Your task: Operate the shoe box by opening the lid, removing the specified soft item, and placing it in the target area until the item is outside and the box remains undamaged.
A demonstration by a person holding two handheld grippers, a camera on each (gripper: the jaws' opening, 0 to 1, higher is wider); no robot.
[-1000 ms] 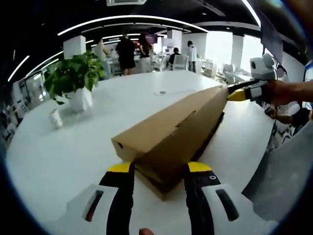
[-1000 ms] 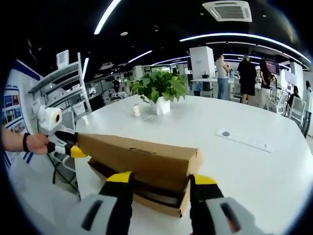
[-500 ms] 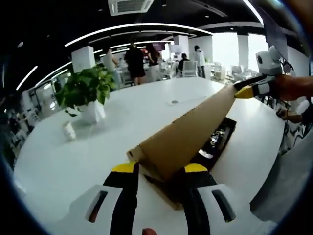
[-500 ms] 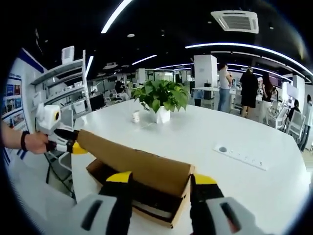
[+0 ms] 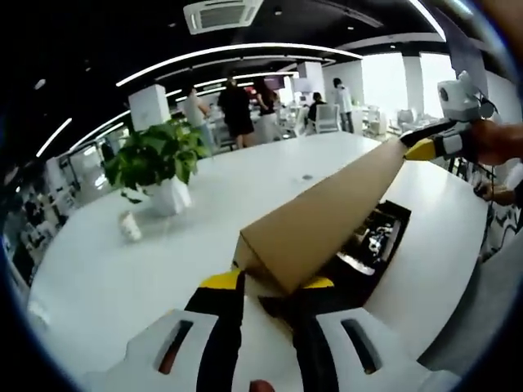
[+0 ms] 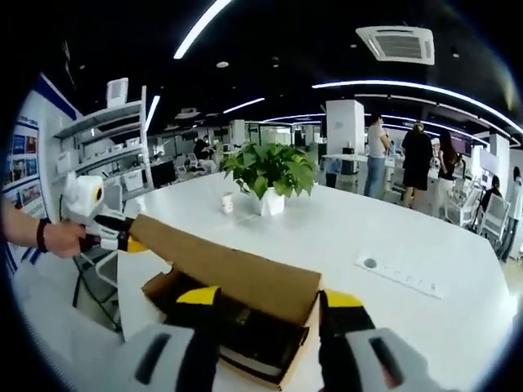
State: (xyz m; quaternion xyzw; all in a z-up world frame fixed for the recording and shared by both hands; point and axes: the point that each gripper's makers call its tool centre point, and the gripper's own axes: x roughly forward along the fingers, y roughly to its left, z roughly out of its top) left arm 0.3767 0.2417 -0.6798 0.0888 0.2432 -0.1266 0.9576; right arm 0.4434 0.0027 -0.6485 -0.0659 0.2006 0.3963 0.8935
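Observation:
The brown cardboard lid (image 5: 327,216) of the shoe box hangs tilted above the open box base (image 5: 402,214). Dark contents (image 5: 372,241) lie in the base; I cannot tell what they are. My left gripper (image 5: 270,286) is shut on the lid's near end. At the lid's far end my right gripper (image 5: 421,149) holds on, with a hand behind it. In the right gripper view the lid (image 6: 229,269) runs from my right gripper (image 6: 271,300) to my left gripper (image 6: 122,242), over the base (image 6: 274,374) and its dark contents (image 6: 245,327).
The box rests near the edge of a large white table (image 5: 122,278). A potted plant (image 5: 155,159) and a small paper cup (image 5: 128,226) stand farther in. A round socket (image 6: 369,263) sits in the tabletop. Several people stand at the back. Shelves (image 6: 98,139) rise on the left.
The lid has gone from lying low over the base to lifted and tilted. The base and its dark contents now show. Both grippers kept their hold on the lid's ends.

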